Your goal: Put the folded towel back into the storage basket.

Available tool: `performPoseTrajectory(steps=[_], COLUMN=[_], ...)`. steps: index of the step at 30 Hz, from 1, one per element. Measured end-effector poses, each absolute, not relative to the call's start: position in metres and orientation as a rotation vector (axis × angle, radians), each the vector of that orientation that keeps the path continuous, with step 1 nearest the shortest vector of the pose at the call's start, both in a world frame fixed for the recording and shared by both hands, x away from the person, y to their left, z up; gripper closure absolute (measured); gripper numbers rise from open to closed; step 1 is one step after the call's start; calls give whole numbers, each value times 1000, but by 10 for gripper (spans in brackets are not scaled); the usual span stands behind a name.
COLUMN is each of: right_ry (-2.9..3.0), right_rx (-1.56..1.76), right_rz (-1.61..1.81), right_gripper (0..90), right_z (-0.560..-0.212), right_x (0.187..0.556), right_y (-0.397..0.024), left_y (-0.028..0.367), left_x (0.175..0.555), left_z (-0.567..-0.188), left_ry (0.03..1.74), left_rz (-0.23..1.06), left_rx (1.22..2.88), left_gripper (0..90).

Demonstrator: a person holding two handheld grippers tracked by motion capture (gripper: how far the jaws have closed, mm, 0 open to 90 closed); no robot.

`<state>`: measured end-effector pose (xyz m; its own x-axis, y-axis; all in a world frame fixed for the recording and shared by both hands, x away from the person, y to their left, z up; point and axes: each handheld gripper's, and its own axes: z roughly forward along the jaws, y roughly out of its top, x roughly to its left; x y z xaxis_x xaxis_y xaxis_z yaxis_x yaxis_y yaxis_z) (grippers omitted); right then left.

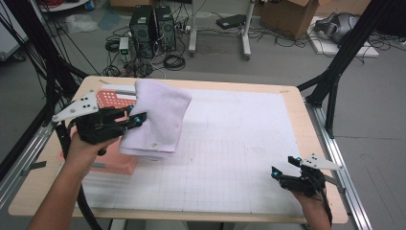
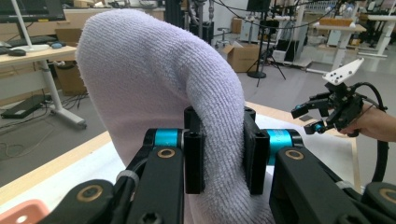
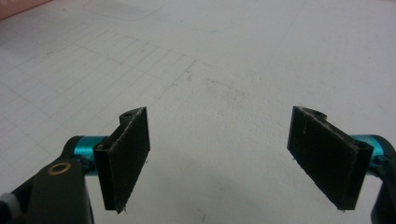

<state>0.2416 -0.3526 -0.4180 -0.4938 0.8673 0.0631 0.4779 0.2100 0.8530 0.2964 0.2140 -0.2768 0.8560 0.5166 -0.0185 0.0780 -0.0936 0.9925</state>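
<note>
From the high view, my left claw (image 1: 136, 118) pinches a folded lilac towel (image 1: 160, 120) and holds it above the pink basket (image 1: 117, 163) at the tabletop's (image 1: 239, 143) left side; my right claw (image 1: 287, 167) waits well apart from the basket. In the left gripper view, the pads bite a thick fold of towel (image 2: 154, 84); the lift looks done, the laying-out remains. In the right gripper view, my right claw (image 3: 219, 158) stands wide open, empty, over the white mat (image 3: 233, 60).
</note>
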Motion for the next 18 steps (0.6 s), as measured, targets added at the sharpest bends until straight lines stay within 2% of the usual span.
performPoseTrajectory(steps=[18], right_ry=[2060], right_rx=[1238], right_rz=[1211], right_gripper=[201], right_z=[-417], right_x=[241], right_y=[-347], left_y=[275], left_x=[295], left_z=[-267], left_ry=[539], left_rz=[431], left_rx=[1602], left_gripper=[748])
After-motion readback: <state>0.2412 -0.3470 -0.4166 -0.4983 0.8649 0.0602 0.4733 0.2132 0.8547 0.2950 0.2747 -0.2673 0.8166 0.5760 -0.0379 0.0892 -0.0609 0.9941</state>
